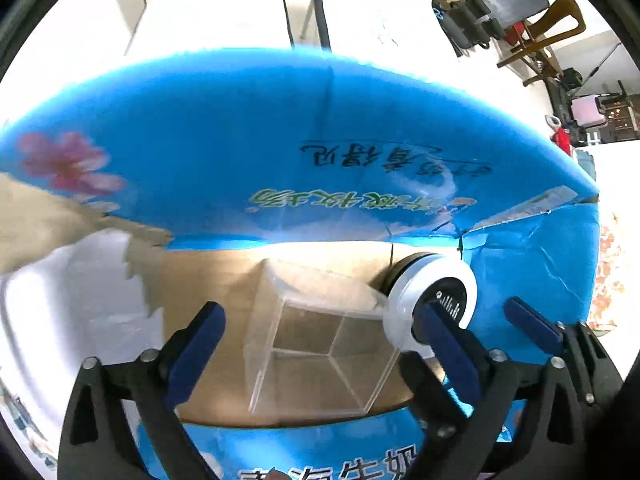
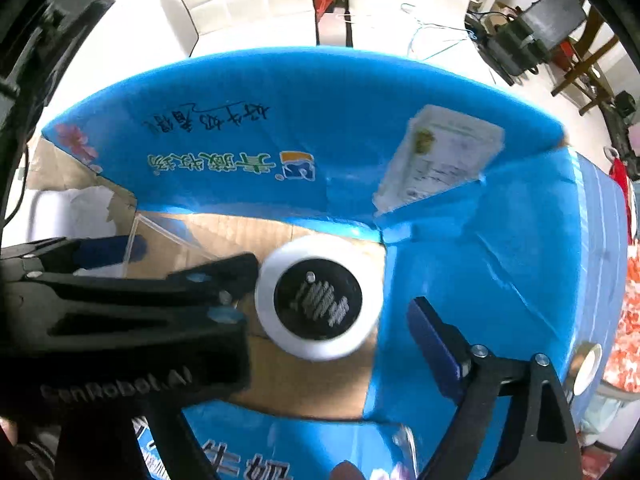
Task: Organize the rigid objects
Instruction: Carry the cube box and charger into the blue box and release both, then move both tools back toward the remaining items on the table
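two things are sitting on the brown floor of the open cardboard box (image 1: 320,152): a clear plastic cube (image 1: 320,348) and, just beside it on its right, a round white container with a black lid (image 2: 318,304). the cube is resting open side toward the camera, near the middle of the floor, while the round container is lying close to the blue right wall, probably set there so each piece is getting its own spot.

the left gripper (image 1: 320,328) is standing wide, its blue pads on either side of the cube without touching it, so it is holding nothing. the right gripper (image 2: 336,316) is also standing wide around the round container; one pad (image 2: 430,336) is showing well clear of it, and the far finger is hiding behind the left gripper's black body, so contact there is hard to judge. i am reading this as release or a fresh approach.

a white label (image 2: 440,156) is sticking to the inner blue wall, and a roll of tape (image 2: 586,366) is lying outside on the right.
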